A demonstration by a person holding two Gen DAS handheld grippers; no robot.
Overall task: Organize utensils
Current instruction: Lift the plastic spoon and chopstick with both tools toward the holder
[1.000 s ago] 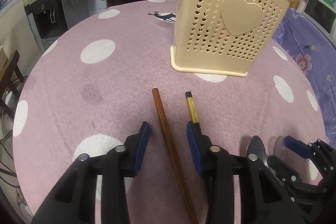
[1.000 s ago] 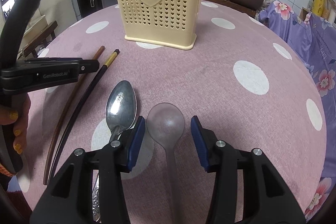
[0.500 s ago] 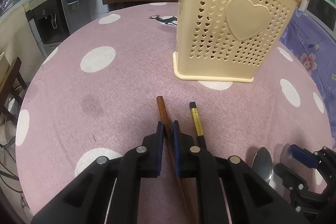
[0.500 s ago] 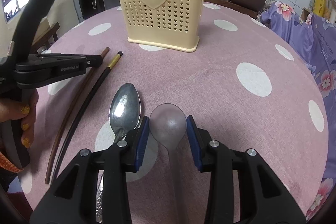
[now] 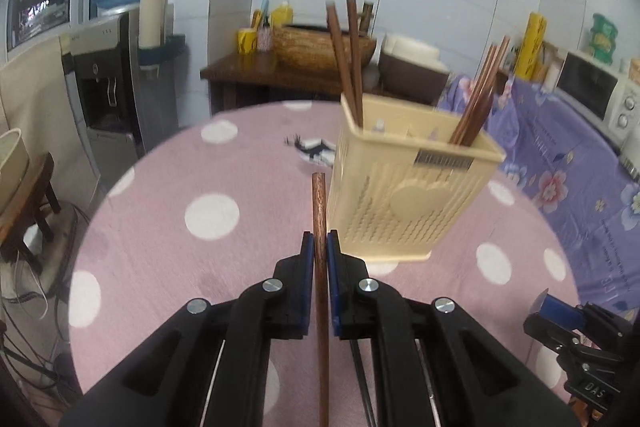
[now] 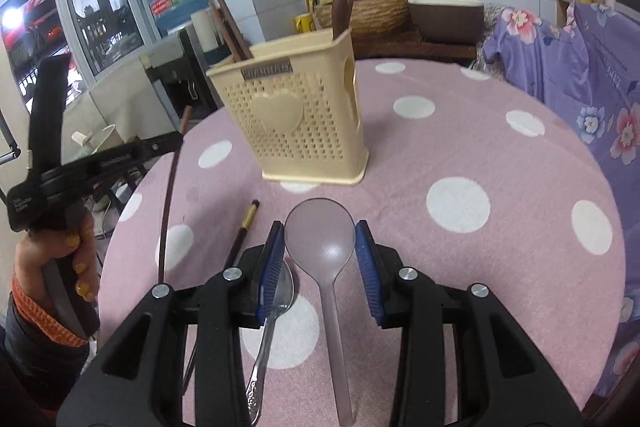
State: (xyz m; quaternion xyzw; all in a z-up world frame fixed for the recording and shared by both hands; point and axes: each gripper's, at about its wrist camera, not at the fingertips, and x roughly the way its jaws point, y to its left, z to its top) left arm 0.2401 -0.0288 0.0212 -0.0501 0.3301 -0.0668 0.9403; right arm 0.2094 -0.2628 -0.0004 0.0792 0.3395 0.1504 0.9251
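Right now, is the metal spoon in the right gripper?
No, the right gripper holds the translucent plastic spoon; the metal spoon lies on the table beside it.

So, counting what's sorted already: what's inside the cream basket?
Brown chopsticks and a dark wooden handle stick out of the cream basket. Its walls hide whatever sits lower.

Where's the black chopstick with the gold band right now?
In the right wrist view, the black chopstick lies on the table, left of the clear spoon, beside the metal spoon, in front of the basket.
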